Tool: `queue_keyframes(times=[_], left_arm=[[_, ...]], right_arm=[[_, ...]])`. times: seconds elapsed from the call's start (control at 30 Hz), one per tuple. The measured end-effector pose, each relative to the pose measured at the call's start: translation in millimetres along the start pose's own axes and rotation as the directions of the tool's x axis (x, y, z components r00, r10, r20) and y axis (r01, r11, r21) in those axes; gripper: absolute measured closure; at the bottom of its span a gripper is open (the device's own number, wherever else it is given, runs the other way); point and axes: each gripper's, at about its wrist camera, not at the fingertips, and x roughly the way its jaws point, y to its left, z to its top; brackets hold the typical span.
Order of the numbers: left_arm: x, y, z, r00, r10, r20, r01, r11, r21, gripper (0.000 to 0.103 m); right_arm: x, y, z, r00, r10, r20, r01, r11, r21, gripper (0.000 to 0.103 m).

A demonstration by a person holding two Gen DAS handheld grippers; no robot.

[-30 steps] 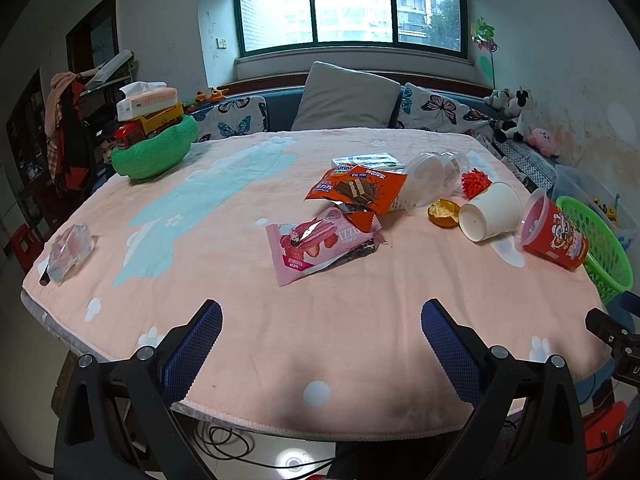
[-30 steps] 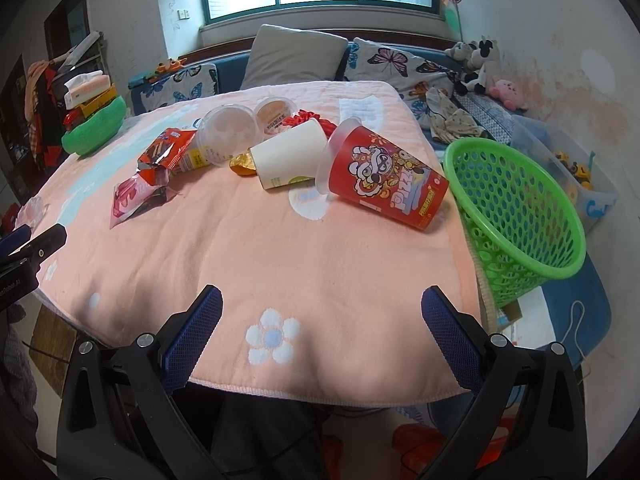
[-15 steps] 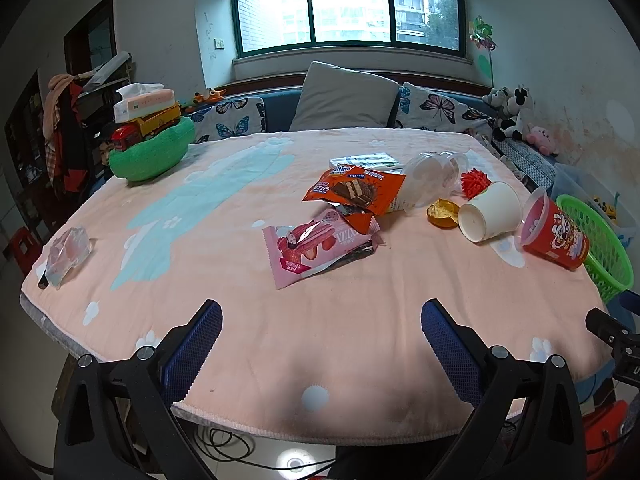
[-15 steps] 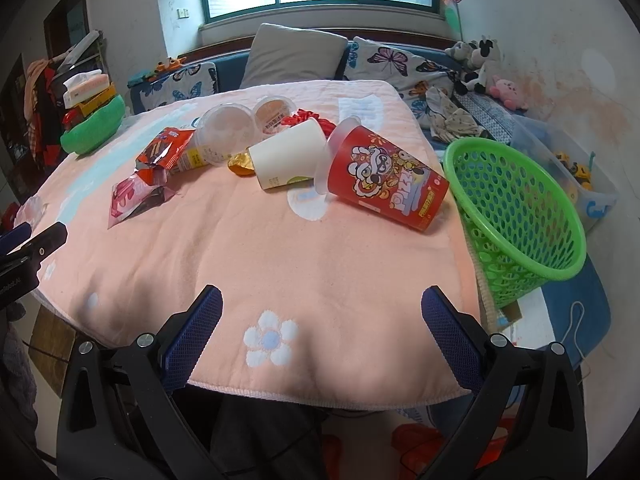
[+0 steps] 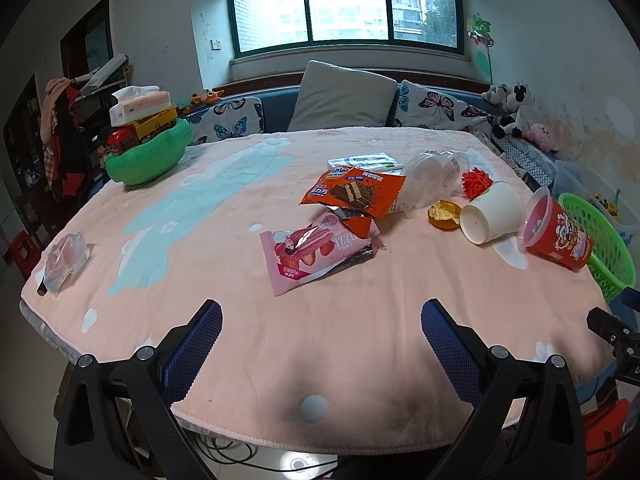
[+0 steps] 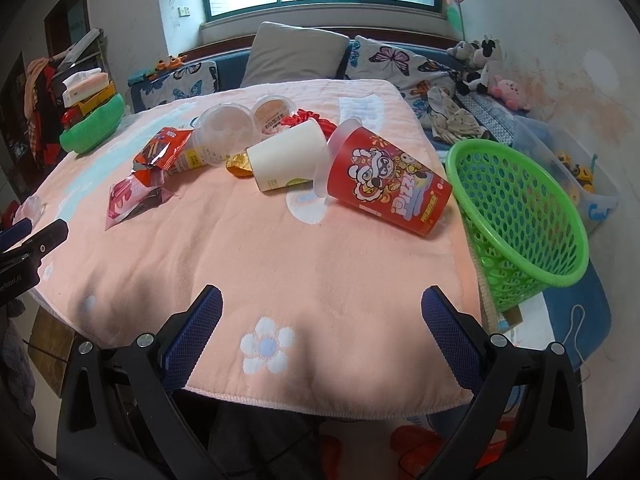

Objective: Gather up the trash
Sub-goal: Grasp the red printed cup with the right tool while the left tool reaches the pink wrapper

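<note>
Trash lies on a pink tablecloth (image 5: 320, 320): a pink snack wrapper (image 5: 308, 252), an orange wafer wrapper (image 5: 356, 194), a clear plastic tub (image 5: 432, 174), a white paper cup (image 5: 494, 212) on its side, and a red pizza cup (image 6: 384, 188) tipped over. A green mesh basket (image 6: 516, 216) stands off the table's right edge. My left gripper (image 5: 320, 340) hangs open over the near table edge, well short of the pink wrapper. My right gripper (image 6: 320, 332) is open too, above the front edge, with the red cup beyond it. Both hold nothing.
A green bowl-shaped holder (image 5: 148, 156) with a toy truck and tissue box sits far left. A clear bag (image 5: 66, 260) lies at the left table edge. A sofa with cushions (image 5: 344, 96) runs behind the table; a toy bin (image 6: 568, 164) stands beyond the basket.
Both grippers have crept slightly forward over the table edge, so the trash sits a little nearer in view. Jaws stay open; nothing on the table has moved.
</note>
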Motion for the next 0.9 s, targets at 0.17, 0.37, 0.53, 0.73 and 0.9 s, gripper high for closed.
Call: queue_keyframes(times=[0.17,0.37,0.53,0.73,0.9], left_arm=[[4,2,5,1.0,0.003,0.002,-0.003,1.0,0.01,0.006],[12,2,9,1.0,0.006,-0.005,-0.005,1.0,0.021,0.006],[20,4,13,1.0,0.006,-0.015,-0.005,1.0,0.029,0.006],[33,7,19,1.0,0.004,-0.028,-0.003,0.999,0.041,0.006],[44,11,26,0.999,-0.005,-0.036,0.007,0.999,0.044,0.006]], right_arm=[[4,-3,3,1.0,-0.002,0.0,0.002,1.0,-0.007,0.004],[11,-6,7,1.0,0.001,0.0,-0.001,1.0,-0.026,0.004],[17,-12,15,1.0,-0.006,0.001,0.006,0.997,-0.073,0.004],[27,-21,33,1.0,0.019,-0.001,-0.019,0.986,-0.166,0.005],[40,-27,51,1.0,0.022,-0.012,-0.025,0.968,-0.251,0.005]])
